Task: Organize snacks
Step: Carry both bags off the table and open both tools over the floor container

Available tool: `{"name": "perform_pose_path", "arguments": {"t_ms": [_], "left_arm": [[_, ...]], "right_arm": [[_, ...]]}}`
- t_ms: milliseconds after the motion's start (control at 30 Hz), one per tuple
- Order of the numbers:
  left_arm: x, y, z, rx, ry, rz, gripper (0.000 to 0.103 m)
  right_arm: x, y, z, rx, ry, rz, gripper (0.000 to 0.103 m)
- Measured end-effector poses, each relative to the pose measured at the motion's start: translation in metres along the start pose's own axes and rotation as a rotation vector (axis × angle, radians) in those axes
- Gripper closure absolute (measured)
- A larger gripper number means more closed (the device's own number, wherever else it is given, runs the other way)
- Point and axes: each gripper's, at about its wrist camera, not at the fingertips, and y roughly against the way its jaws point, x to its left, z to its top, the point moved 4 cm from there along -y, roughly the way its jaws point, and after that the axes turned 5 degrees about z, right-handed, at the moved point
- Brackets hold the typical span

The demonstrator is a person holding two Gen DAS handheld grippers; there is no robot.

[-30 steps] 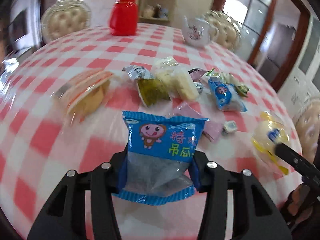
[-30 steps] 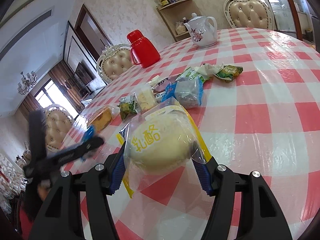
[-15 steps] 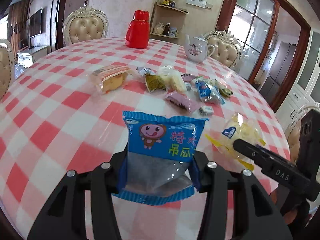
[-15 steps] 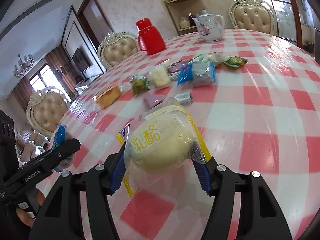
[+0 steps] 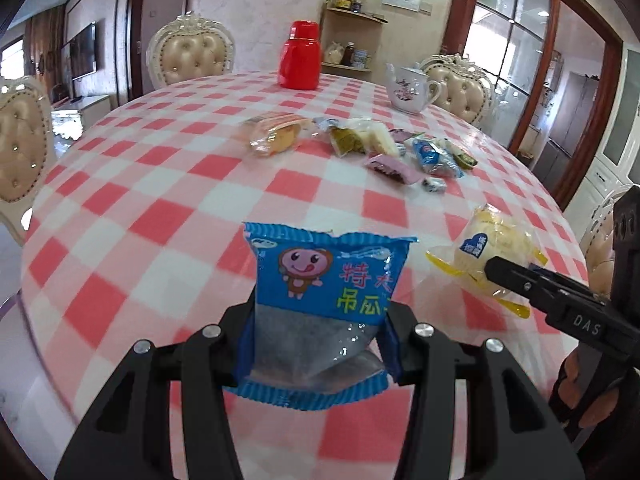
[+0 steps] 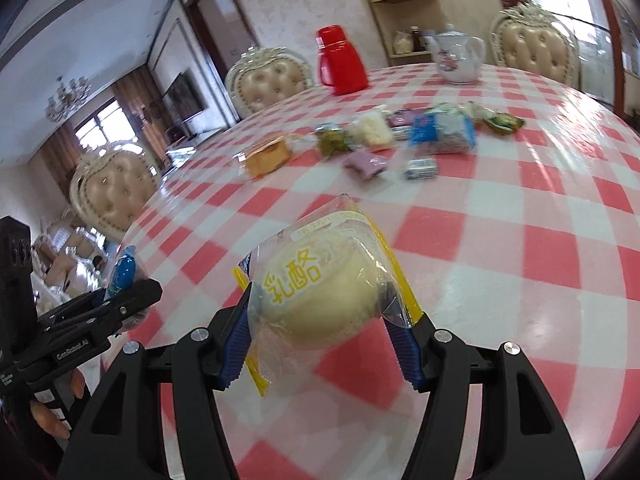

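My left gripper (image 5: 318, 344) is shut on a blue snack packet (image 5: 326, 280) with a cartoon face, held above the near part of the table. My right gripper (image 6: 322, 344) is shut on a pale round bun in a clear yellow-edged wrapper (image 6: 324, 292). The bun (image 5: 494, 246) and right gripper also show at the right of the left wrist view. The blue packet (image 6: 122, 274) shows at the left of the right wrist view. A loose group of wrapped snacks (image 5: 360, 142) lies farther back on the red-and-white checked table (image 5: 160, 184).
A red thermos (image 5: 300, 56) and a white teapot (image 5: 410, 88) stand at the far side of the table. The snack group holds an orange cake pack (image 6: 266, 156), a purple pack (image 6: 366, 162) and another blue packet (image 6: 442, 132). Padded chairs (image 5: 192, 54) ring the table.
Both grippers have drawn back from the snack group toward the near table edge, each still holding its packet. The snack group now looks farther away.
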Motion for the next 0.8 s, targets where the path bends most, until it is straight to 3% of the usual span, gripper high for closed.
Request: {"name": "perform_pose_path", "arguments": {"t_ms": [667,800], "left_arm": [[0.122,0.08,-0.039,-0.008,0.099,0.187,0.053],[0.152,0.082,-0.049,0.036,0.091,0.247,0.053]], "right_arm": [[0.185,-0.033,-0.048,0.14,0.331,0.242,0.043],[0.227,-0.041,-0.063,0.18,0.428,0.275,0.043]]}}
